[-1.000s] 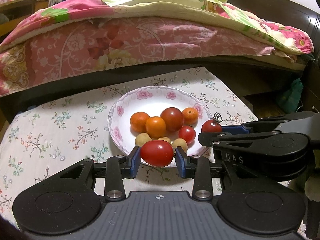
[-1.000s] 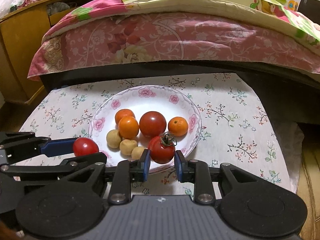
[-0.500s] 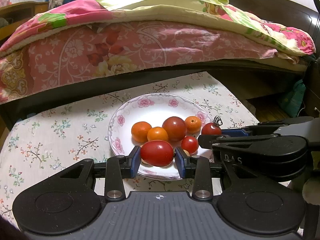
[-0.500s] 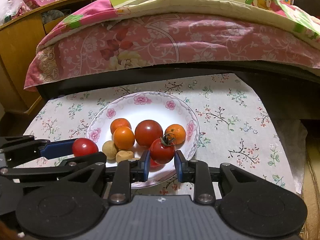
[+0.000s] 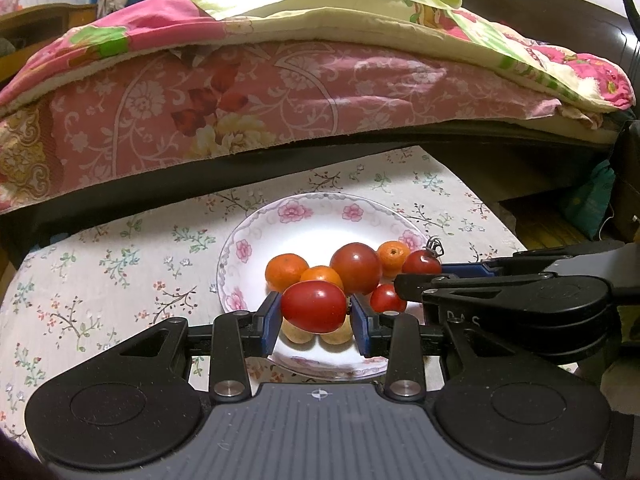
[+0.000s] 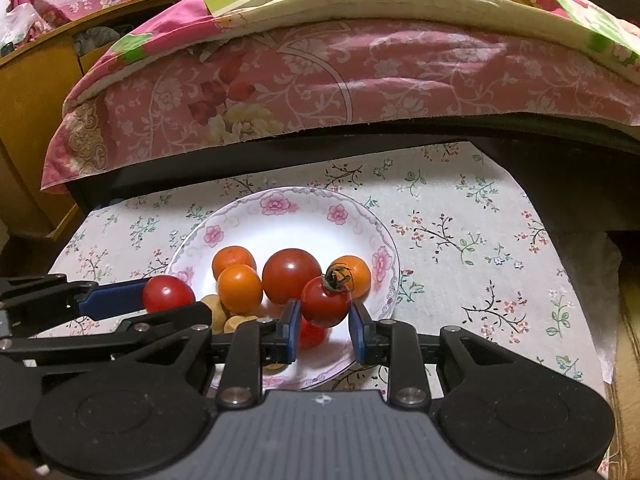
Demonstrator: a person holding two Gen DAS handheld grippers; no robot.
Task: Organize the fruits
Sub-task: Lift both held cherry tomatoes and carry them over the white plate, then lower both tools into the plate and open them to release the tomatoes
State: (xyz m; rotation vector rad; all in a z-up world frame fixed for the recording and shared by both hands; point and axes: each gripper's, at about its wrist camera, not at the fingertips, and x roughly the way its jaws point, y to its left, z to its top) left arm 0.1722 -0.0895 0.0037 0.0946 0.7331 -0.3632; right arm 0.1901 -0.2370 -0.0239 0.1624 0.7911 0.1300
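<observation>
Left gripper (image 5: 314, 322) pinches an oval tomato (image 5: 313, 306) between its blue fingers; right gripper (image 6: 323, 326) is clamped on a stemmed tomato (image 6: 326, 301), both held over the plate (image 6: 280, 216) of fruit. Risks: smooth skins slipping out, bruising from a tighter squeeze. A dropped tomato could scatter the piled oranges (image 6: 239, 288) or roll across the tabletop (image 6: 480, 240).

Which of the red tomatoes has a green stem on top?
The stemmed tomato held in the right hand-held gripper; the other tomatoes show no stem.
</observation>
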